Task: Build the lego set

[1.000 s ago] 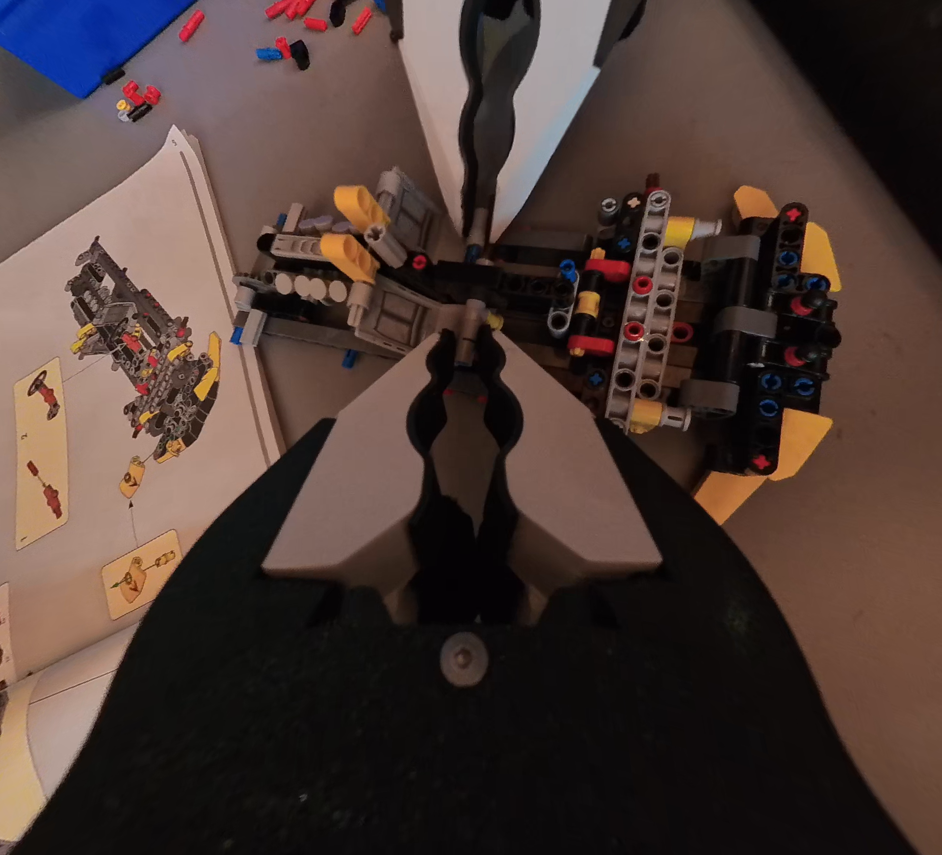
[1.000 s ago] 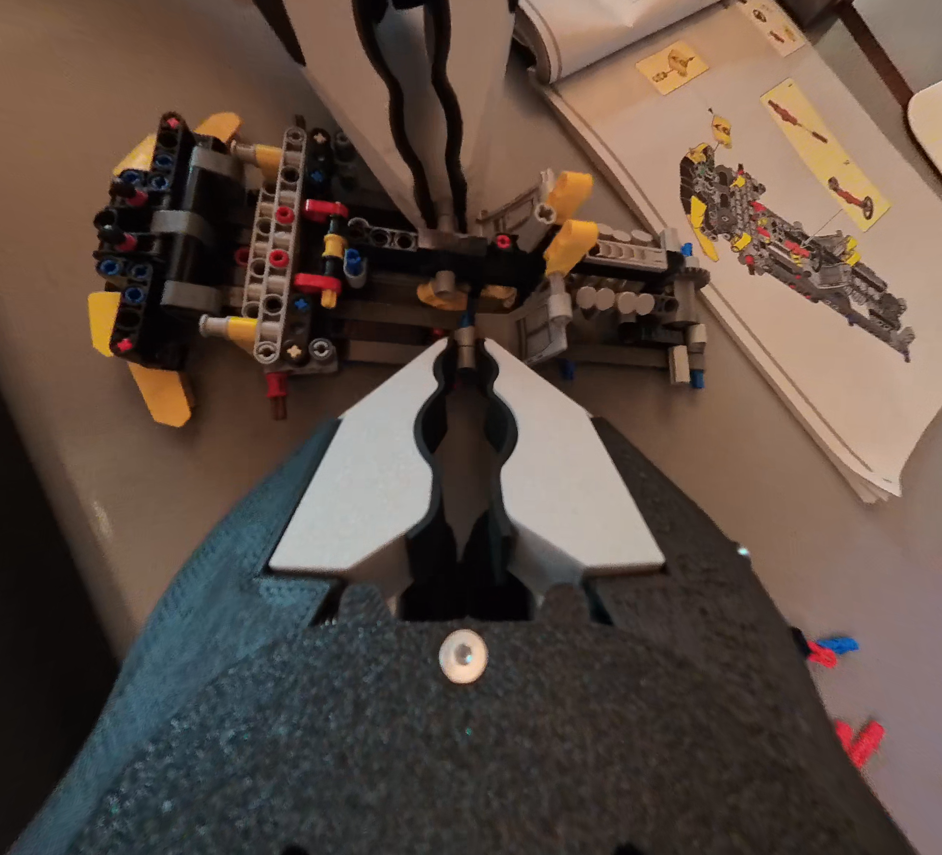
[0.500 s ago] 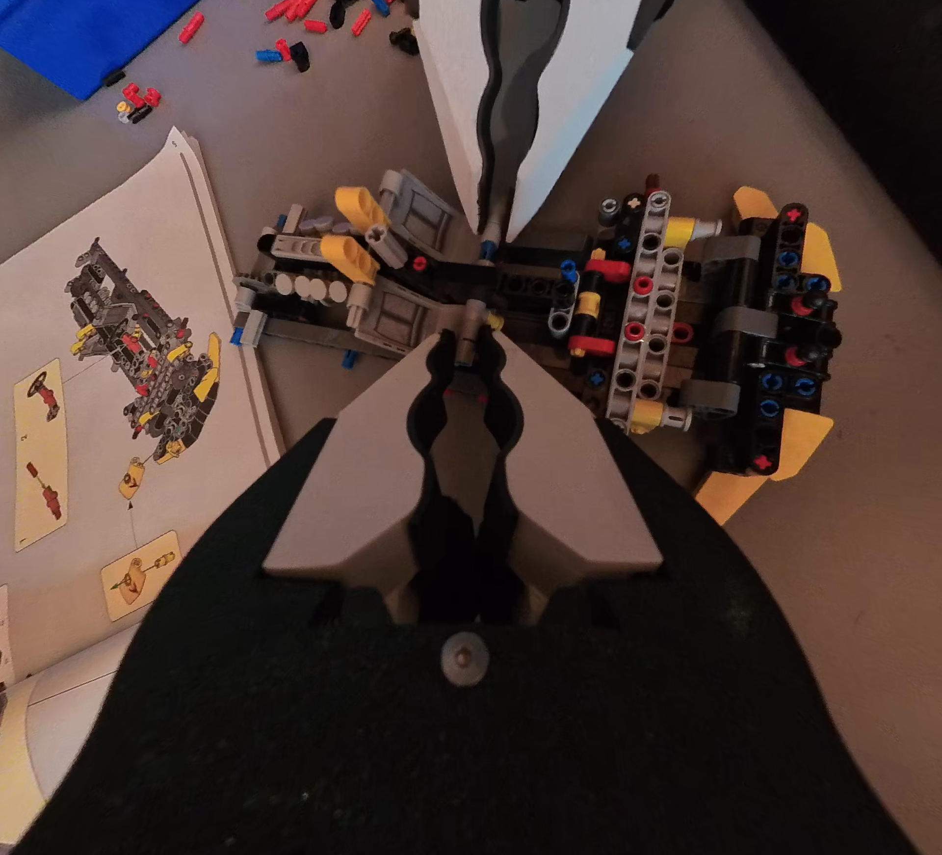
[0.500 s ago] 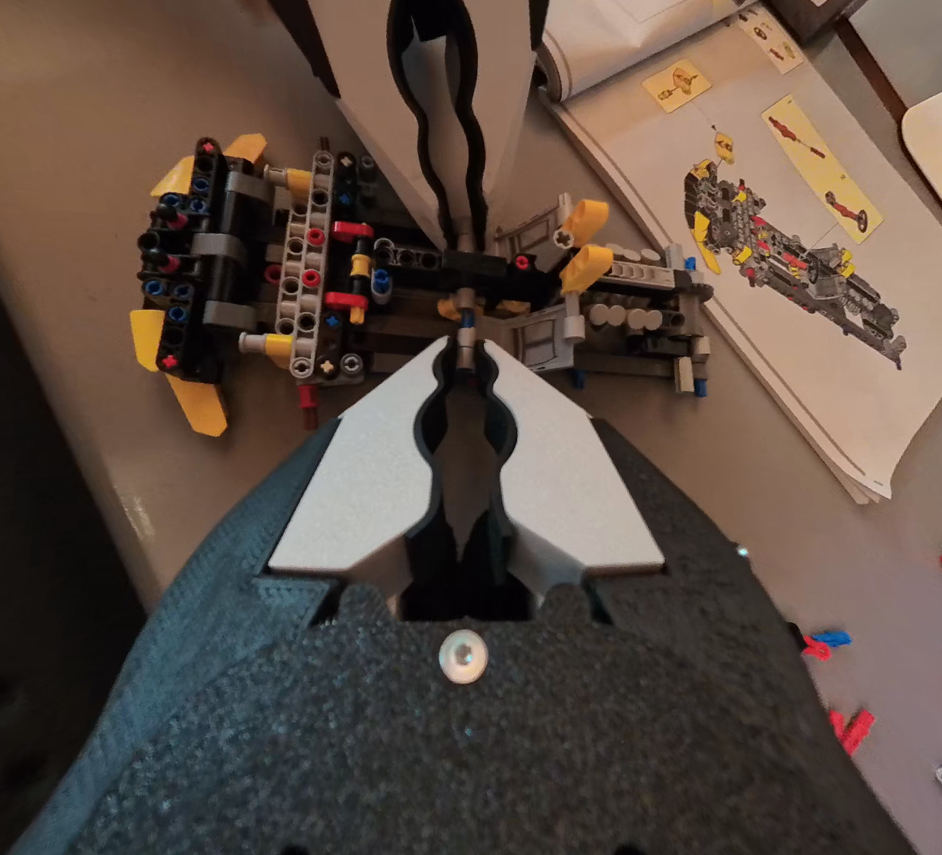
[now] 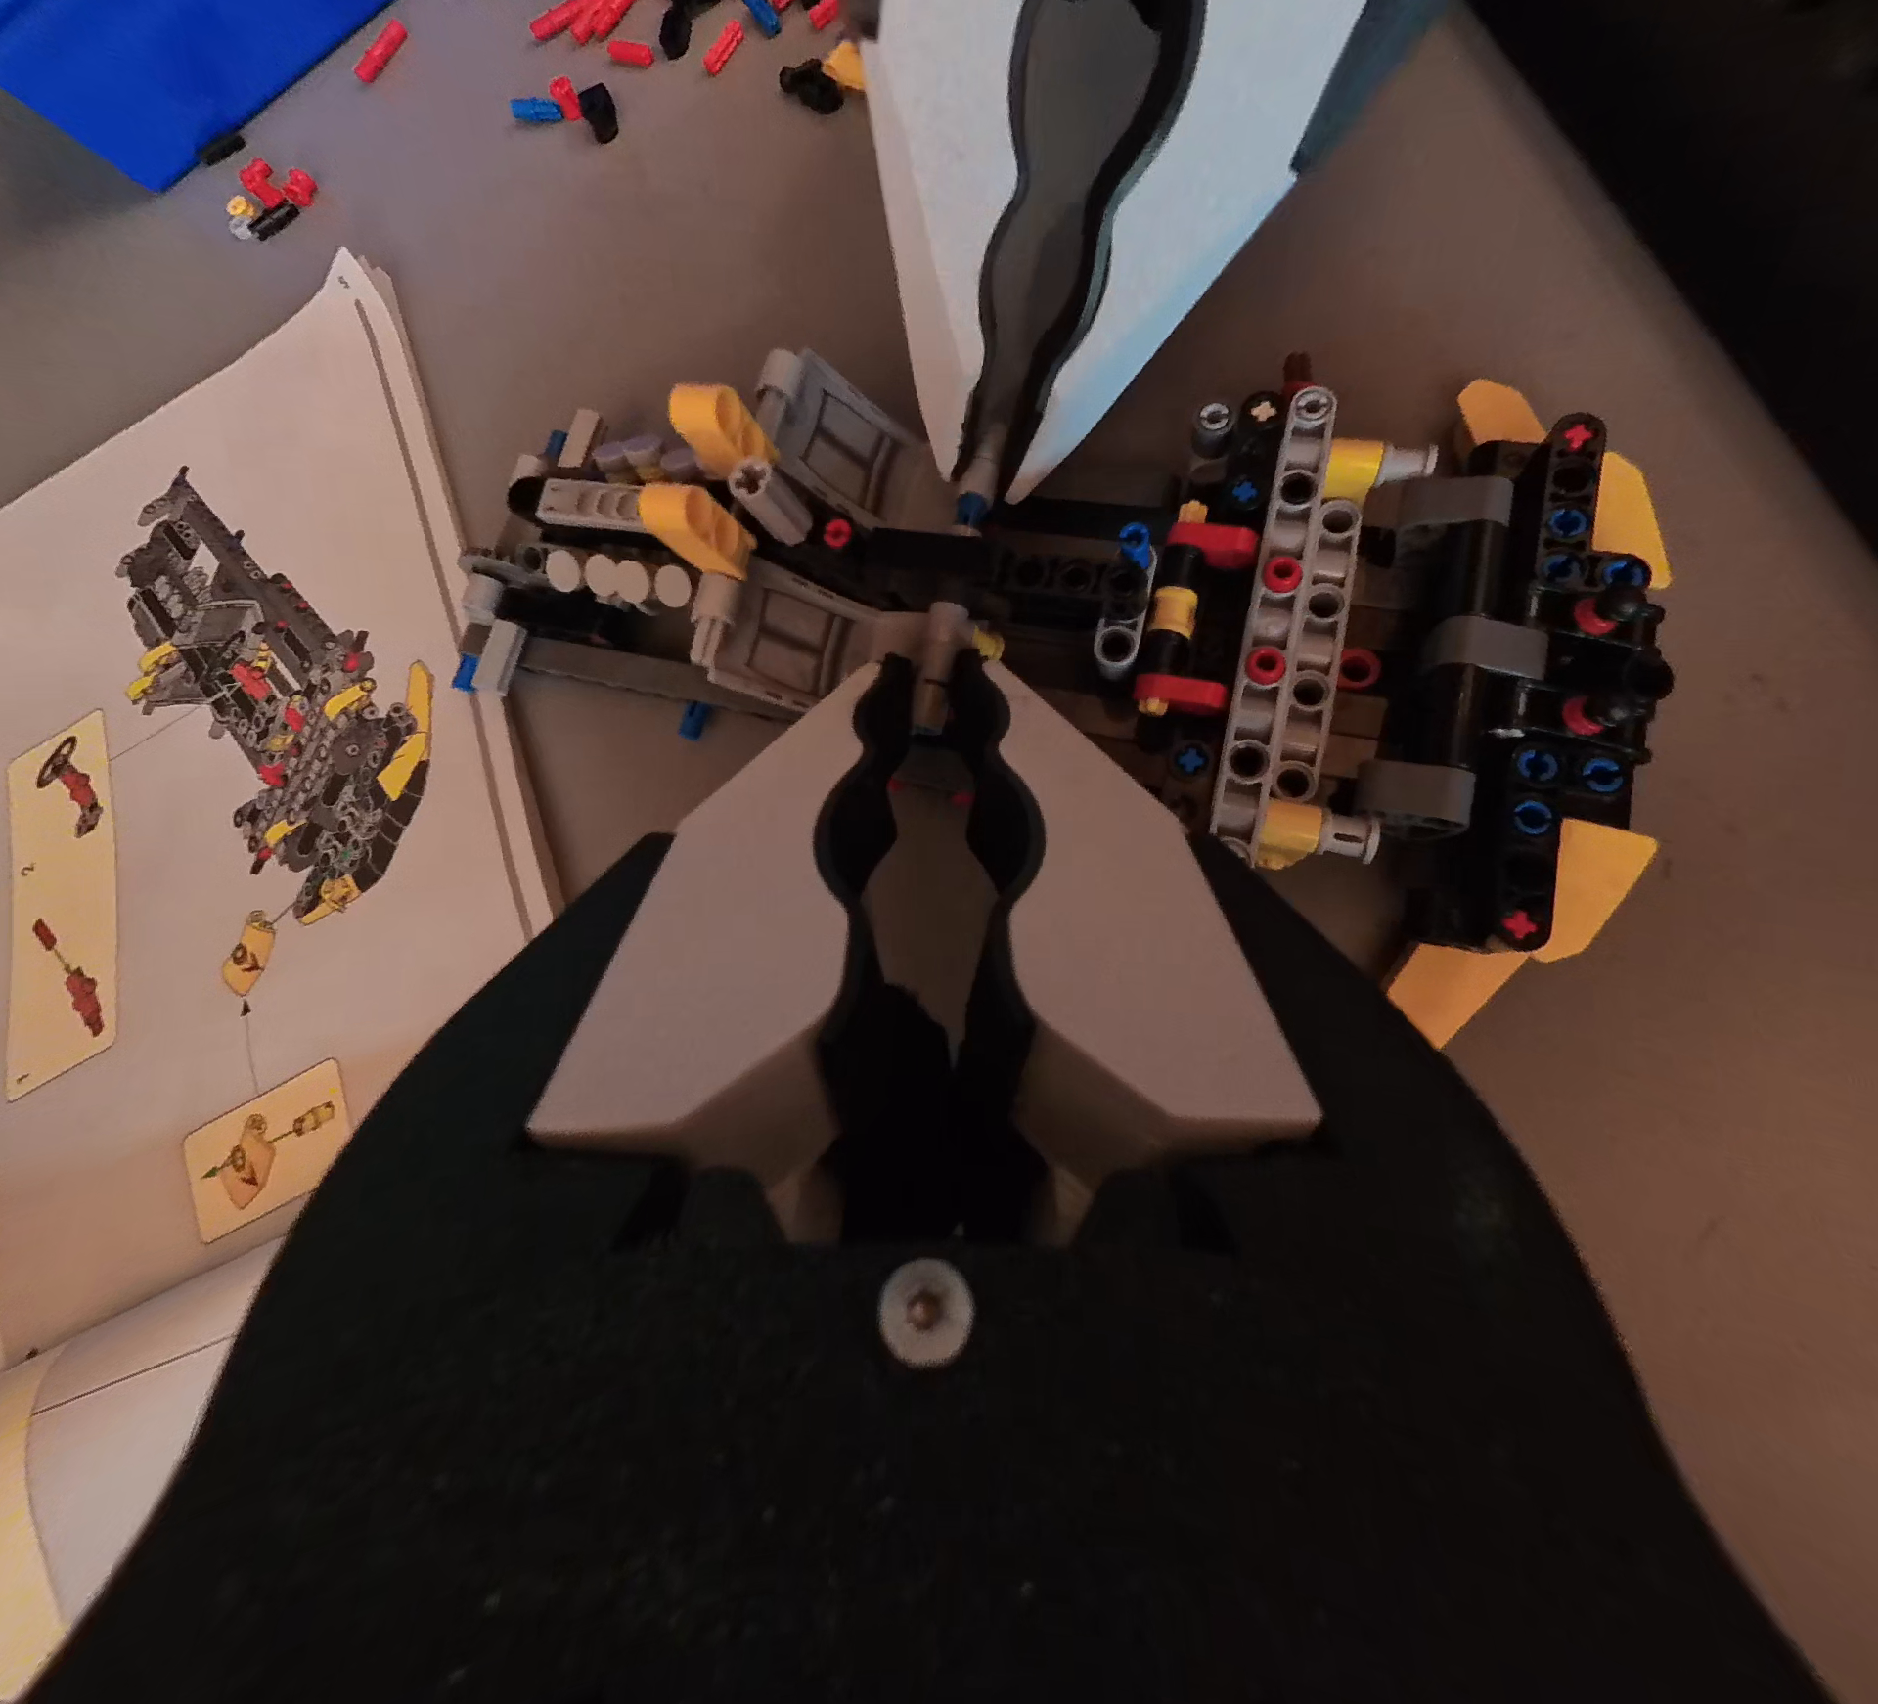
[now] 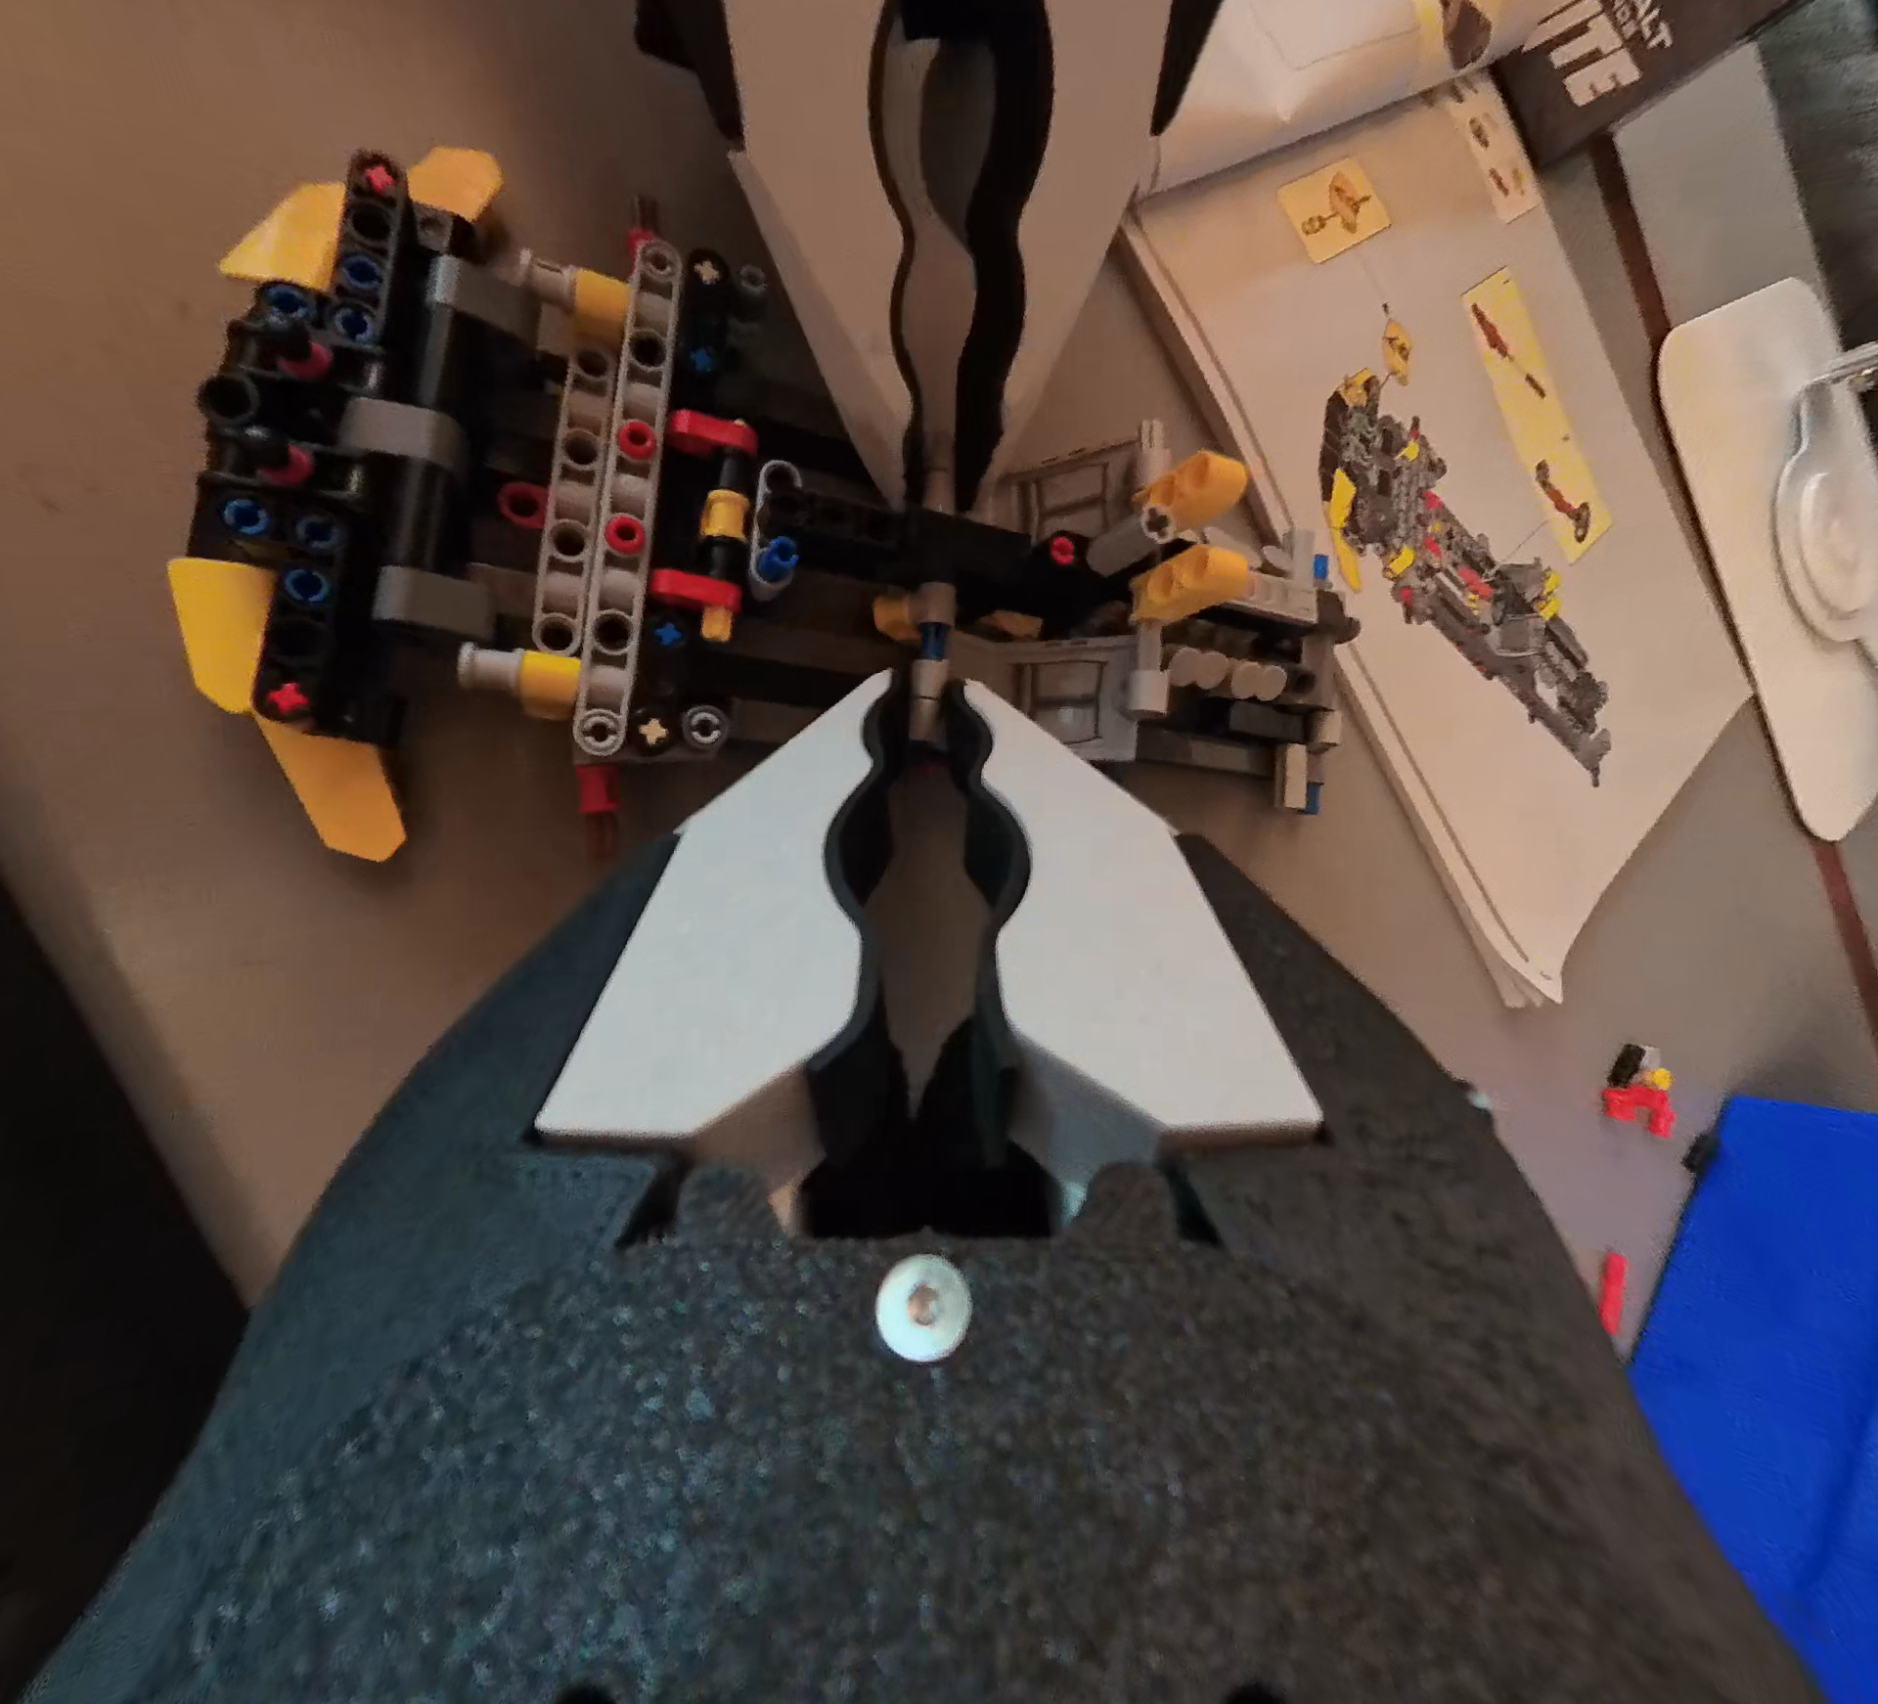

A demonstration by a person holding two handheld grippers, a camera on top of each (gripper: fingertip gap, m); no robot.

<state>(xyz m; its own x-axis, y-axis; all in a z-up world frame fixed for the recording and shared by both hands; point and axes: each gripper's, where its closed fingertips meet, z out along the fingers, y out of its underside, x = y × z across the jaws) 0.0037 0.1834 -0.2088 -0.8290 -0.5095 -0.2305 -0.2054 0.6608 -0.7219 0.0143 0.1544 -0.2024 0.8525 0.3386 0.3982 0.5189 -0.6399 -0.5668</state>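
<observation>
Both grippers pinch small grey pins: the left gripper stays at the near side of the lego chassis, while the right gripper has backed off its blue-tipped pin, likely not yet seated.

The right gripper comes up from the bottom of the frame. Its tips are closed on a small grey pin with a blue end. The pin touches the middle of the lego car, which lies flat on the tan table across the middle of the frame. The left gripper comes down from the top. Its tips pinch another grey pin on the far side of the car. An open booklet lies at the right. A blue box sits at the lower right, with red bits near it.
</observation>
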